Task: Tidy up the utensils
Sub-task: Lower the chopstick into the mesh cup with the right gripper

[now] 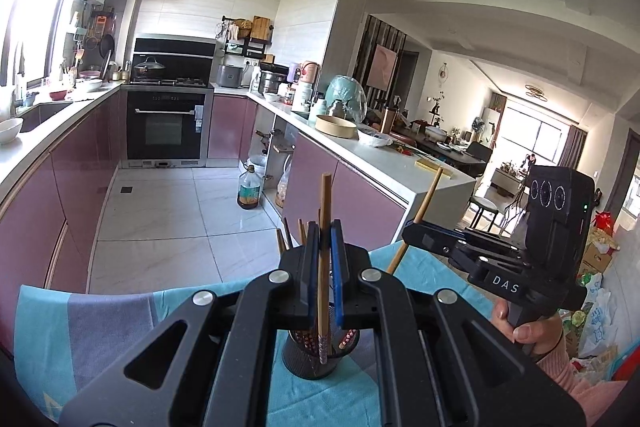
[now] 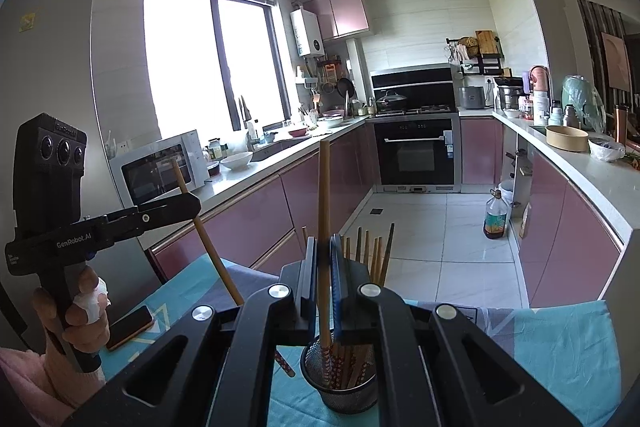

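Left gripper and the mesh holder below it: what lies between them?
Only the chopstick that the left gripper is shut on; its patterned end reaches down to the mesh holder. The left wrist view shows it.

**Inspector:** Count of containers?

**Clerk:** One black wire-mesh cylindrical utensil holder point(image 2: 340, 383), standing on the blue patterned cloth point(image 2: 560, 347).

**Inspector:** Chopsticks?

**Clerk:** Two long brown wooden chopsticks are out of the bundle: one point(image 2: 323, 227) upright above the holder, one point(image 2: 208, 235) slanted to the holder's left. The bundle of wooden chopsticks point(image 2: 370, 251) standing inside the holder overlaps; at least six tips show, exact number cannot be told.

**Inspector:** Handheld tools?

**Clerk:** Two black two-finger grippers: the right gripper point(image 2: 323, 267) above the holder, the left gripper point(image 2: 188, 205) left of it. Two hands, one per handle.

**Inspector:** Other items beside the holder?

**Clerk:** One dark flat phone point(image 2: 130, 327), left of the holder.
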A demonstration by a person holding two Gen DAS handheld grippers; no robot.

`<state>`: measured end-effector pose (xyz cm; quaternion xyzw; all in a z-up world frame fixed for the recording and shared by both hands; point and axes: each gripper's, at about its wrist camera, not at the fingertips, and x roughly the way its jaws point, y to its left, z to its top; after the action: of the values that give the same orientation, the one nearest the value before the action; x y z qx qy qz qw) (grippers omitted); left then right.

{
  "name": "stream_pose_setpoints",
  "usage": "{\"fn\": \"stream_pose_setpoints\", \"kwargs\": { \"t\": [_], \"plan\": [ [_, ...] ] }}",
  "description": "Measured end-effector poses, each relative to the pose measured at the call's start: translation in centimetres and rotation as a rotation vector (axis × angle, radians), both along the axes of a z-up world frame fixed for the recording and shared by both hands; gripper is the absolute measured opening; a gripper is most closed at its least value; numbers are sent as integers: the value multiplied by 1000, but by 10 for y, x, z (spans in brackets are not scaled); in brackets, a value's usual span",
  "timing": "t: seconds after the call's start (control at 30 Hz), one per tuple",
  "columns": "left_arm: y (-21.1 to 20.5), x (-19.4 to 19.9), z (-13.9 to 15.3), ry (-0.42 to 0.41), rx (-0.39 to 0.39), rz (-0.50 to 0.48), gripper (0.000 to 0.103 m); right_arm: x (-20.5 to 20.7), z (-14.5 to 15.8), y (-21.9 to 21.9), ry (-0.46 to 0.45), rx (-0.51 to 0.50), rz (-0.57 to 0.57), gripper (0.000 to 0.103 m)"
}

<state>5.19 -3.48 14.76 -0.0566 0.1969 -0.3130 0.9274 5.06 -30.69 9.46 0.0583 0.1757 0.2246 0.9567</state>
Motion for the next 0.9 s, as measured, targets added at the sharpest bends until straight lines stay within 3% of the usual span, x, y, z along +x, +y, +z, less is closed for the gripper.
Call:
{"fn": "stream_pose_setpoints", "kwargs": {
  "t": [0.17, 0.57, 0.9],
  "plan": [
    [-11, 11, 2, 1, 15, 2, 6, 7, -5, 1, 15, -1, -6, 5],
    [-30, 29, -38, 114, 122, -5, 6, 29, -34, 12, 103, -34, -9, 5],
    [-28, 44, -63, 184, 156, -15, 6, 40, -55, 22, 174, -66, -9, 5]
  ]
}}
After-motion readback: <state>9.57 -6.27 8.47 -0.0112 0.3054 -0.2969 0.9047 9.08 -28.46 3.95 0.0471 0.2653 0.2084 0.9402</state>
